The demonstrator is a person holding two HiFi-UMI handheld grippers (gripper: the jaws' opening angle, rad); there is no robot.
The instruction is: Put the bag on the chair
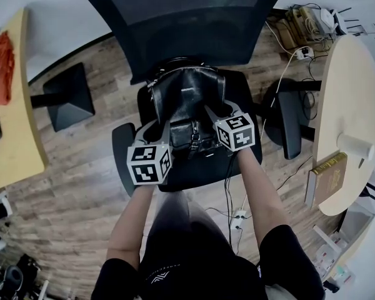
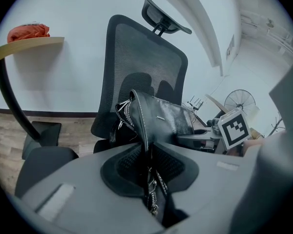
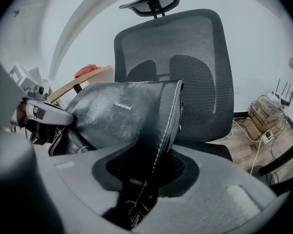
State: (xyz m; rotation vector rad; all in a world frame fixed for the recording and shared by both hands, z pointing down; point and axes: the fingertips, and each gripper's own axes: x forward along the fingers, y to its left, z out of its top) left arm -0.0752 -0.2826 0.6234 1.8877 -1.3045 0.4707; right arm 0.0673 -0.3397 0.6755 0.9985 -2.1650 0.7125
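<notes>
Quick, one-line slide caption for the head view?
Black leather handbag standing on the office chair seat, left gripper and right gripper at its side edges, jaws astride the leather.

The bag (image 1: 187,102) is smooth, glossy black leather-like material with pale stitching and metal zip pulls. The chair (image 1: 181,24) has a matt black mesh back. The left hand-held gripper (image 2: 149,169) and right hand-held gripper (image 3: 146,174) are matt grey plastic with rough black pads (image 2: 129,165); the floor (image 1: 75,192) is wood-grain plank, the worktop (image 1: 15,136) smooth pale wood.
</notes>
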